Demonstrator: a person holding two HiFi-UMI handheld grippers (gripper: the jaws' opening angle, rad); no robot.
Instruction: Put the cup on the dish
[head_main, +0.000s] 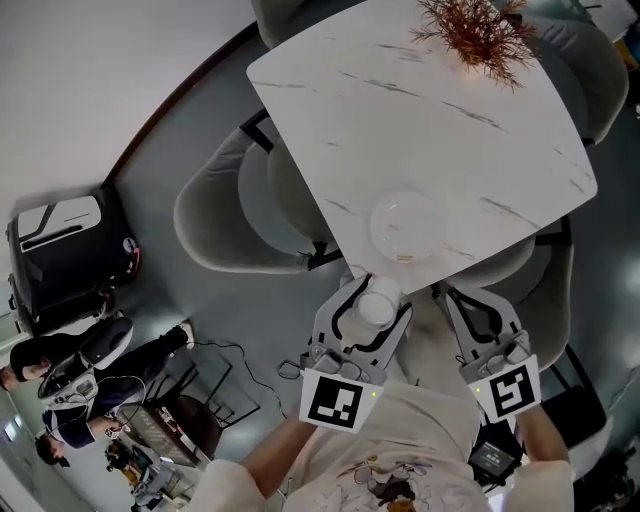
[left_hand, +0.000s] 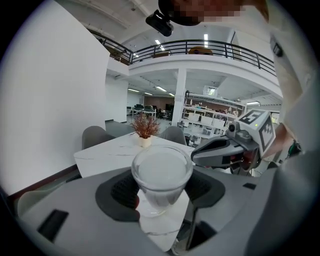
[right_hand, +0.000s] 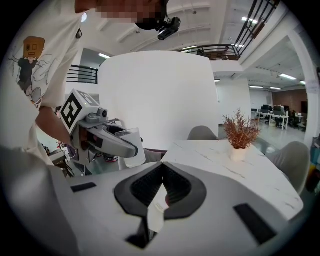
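A clear glass cup (head_main: 377, 308) hangs just off the near edge of the white marble table (head_main: 420, 110), upright, with my left gripper (head_main: 378, 300) shut on it. The left gripper view shows the cup (left_hand: 161, 175) clamped between the dark pads (left_hand: 122, 192). A white round dish (head_main: 405, 228) lies empty on the table just beyond the cup. My right gripper (head_main: 447, 295) is to the right of the cup near the table edge, shut with nothing in it. In the right gripper view its own tips (right_hand: 161, 182) meet, and the cup (right_hand: 131, 147) shows to the left.
A potted dry plant (head_main: 480, 35) stands at the table's far side. Grey chairs (head_main: 215, 215) surround the table. A black case (head_main: 65, 255) and seated people (head_main: 60, 370) are on the floor at left.
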